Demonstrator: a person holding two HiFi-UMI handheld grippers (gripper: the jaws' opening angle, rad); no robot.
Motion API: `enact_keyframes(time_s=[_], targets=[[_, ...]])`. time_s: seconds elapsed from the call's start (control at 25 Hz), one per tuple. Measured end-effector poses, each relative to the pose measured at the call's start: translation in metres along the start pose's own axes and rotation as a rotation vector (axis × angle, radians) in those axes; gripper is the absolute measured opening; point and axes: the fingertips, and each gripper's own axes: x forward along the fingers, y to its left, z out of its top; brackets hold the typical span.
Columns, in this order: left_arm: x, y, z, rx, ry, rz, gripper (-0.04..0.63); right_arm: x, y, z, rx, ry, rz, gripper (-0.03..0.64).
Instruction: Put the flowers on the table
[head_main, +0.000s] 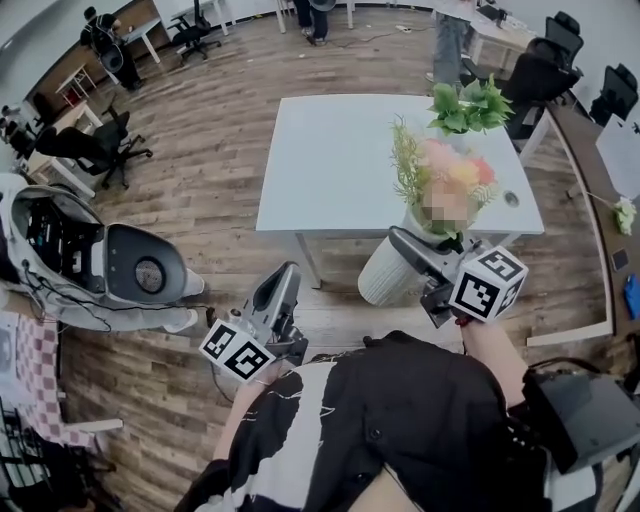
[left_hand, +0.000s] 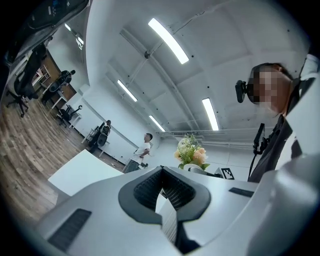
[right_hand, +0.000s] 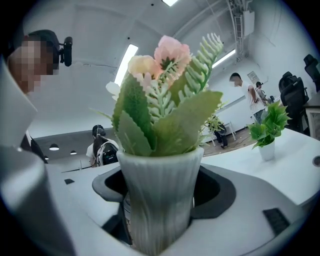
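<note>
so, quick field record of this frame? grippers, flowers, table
right hand-held gripper: shut on vase, vase upright
left hand-held gripper: shut, empty
flowers: in the vase, pink and peach blooms with green leaves
vase position: in the air at the table's near edge, not yet set down
table: white, with a plant at its far right corner
task: not done
</note>
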Motion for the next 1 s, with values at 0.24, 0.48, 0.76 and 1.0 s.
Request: enact_keyframes(time_s=[0.24, 0.48, 0.76, 1.0], targets=[[-0.004, 0.017, -0.011, 0.020, 0.090, 0.040, 0.011, 0.017, -0.014, 0.007, 0.022, -0.010, -0.025, 0.354], [-0.001, 0.033, -0.019, 0.026, 0.104, 0.065, 0.011, 0.037, -0.030, 0.004, 0.015, 0.015, -0.019, 0.354], [0.002, 0.048, -0.011, -0.002, 0.083, 0.062, 0.011, 0.058, -0.029, -0.003, 0.008, 0.066, -0.025, 0.354], [0.027, 0.071, 0.003, 0.014, 0.089, 0.049, 0.011, 0.094, -0.049, 0.012, 0.004, 0.058, -0.020, 0.354]])
